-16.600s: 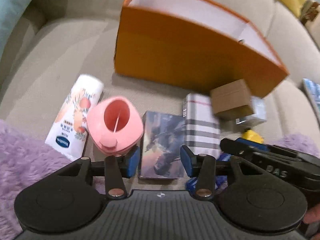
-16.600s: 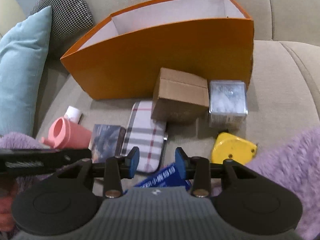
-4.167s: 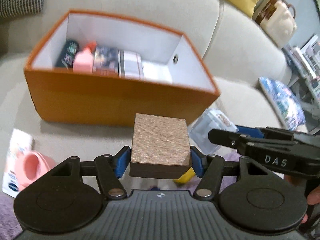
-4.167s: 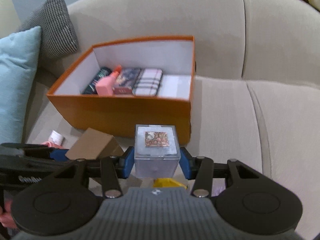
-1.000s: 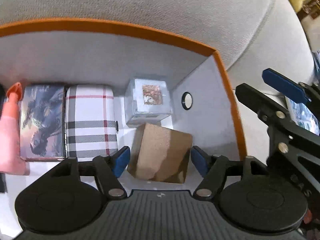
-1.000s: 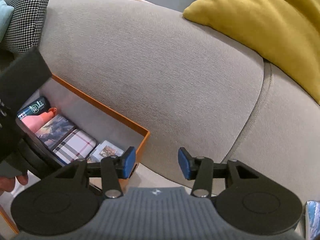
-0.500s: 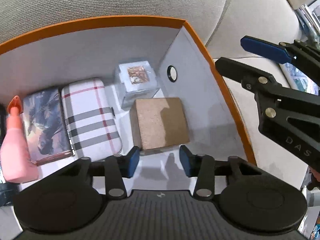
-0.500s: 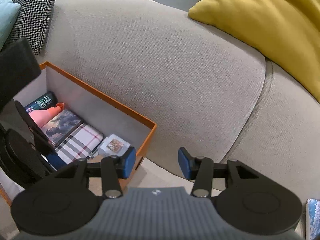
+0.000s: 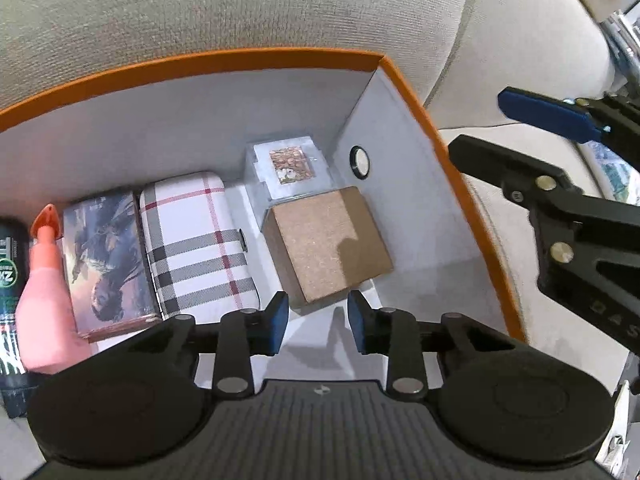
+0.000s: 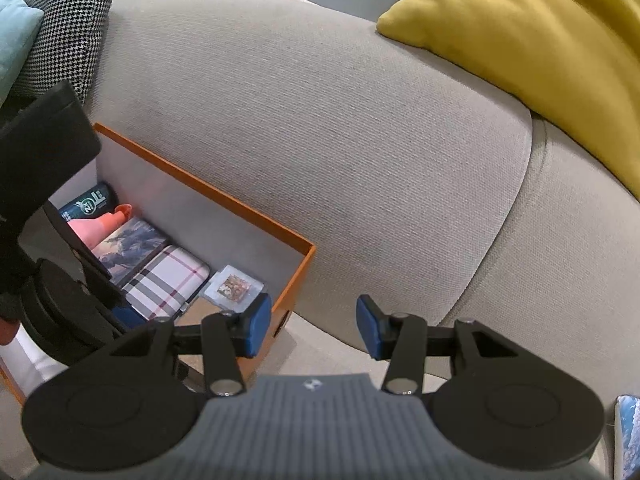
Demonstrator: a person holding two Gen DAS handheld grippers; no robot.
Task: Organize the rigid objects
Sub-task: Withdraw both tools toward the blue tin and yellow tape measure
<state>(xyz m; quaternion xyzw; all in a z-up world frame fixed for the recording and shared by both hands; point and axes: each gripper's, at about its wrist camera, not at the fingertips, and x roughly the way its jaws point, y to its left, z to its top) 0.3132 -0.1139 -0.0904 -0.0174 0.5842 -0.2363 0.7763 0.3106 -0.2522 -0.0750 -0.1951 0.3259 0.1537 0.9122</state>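
Observation:
The orange box (image 9: 440, 152) stands on the sofa, white inside. Along its floor lie a dark can (image 9: 10, 256), a pink bottle (image 9: 44, 292), a picture box (image 9: 104, 256), a plaid case (image 9: 196, 240), a clear cube (image 9: 290, 168) and a brown carton (image 9: 328, 244). My left gripper (image 9: 316, 320) hovers above the box just short of the carton; its jaws are closing with nothing between them. My right gripper (image 10: 314, 332) is open and empty, outside the box's right end, over the sofa seat.
The grey sofa back (image 10: 320, 140) rises right behind the box. A yellow cushion (image 10: 540, 40) lies at the upper right, and a houndstooth cushion (image 10: 76, 20) and a teal cushion (image 10: 12, 40) at the upper left.
The left jaws have narrowed and drawn back from the brown carton, which now lies flat in the box instead of tilted. The left gripper has rolled a little. The right gripper stays put.

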